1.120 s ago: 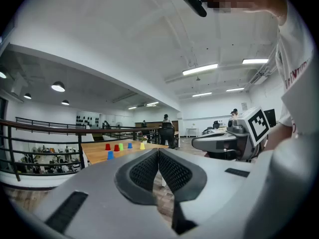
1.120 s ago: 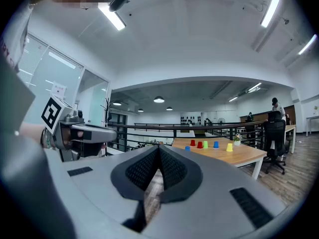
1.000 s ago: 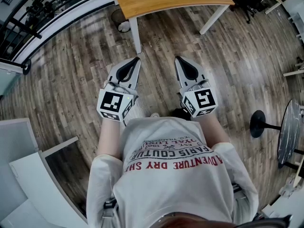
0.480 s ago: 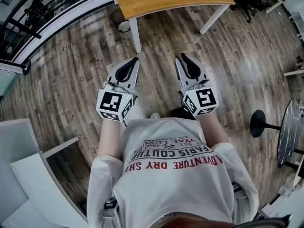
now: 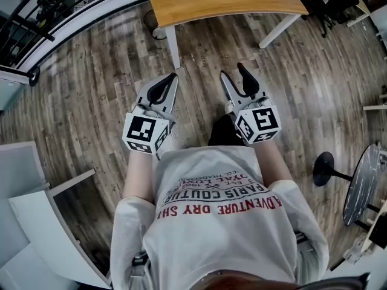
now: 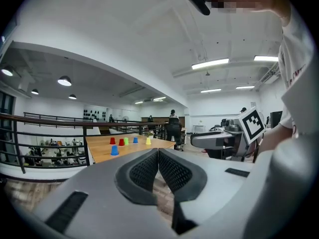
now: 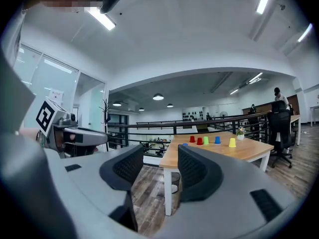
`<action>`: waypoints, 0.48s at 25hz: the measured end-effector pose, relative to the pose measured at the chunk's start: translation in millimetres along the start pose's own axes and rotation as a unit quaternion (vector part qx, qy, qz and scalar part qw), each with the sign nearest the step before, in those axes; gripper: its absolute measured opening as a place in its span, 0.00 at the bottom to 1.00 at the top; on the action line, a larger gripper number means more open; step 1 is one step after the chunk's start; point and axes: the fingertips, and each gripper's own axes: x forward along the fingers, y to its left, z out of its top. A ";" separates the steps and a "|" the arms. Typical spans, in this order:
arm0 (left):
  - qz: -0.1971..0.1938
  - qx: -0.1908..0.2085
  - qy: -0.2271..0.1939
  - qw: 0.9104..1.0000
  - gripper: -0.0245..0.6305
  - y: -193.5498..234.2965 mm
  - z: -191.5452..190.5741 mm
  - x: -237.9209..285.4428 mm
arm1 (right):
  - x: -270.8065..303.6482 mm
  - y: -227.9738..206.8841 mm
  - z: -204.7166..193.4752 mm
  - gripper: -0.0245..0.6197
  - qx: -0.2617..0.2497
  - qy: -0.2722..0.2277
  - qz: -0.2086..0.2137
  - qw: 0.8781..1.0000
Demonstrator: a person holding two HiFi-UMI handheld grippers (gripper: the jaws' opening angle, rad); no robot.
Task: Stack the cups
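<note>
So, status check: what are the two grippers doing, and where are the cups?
Left gripper jaws shut, empty. Right gripper jaws just opened, empty. Cups apart on table, ahead across floor.

I'm seeing my left gripper (image 6: 158,152) sitting closed, empty; coloured cups (image 6: 123,142) are standing far off on the wooden table (image 6: 102,152).

The T-shirt (image 5: 211,234) is white (short sleeves, red and black print). Left gripper (image 5: 174,75) and right gripper (image 5: 232,69) are grey, with black pads.
</note>
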 end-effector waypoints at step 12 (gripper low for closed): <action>0.093 -0.019 0.009 0.995 0.06 21.0 21.5 156.3 | 94.2 -152.5 10.1 0.37 0.007 0.023 0.093 0.995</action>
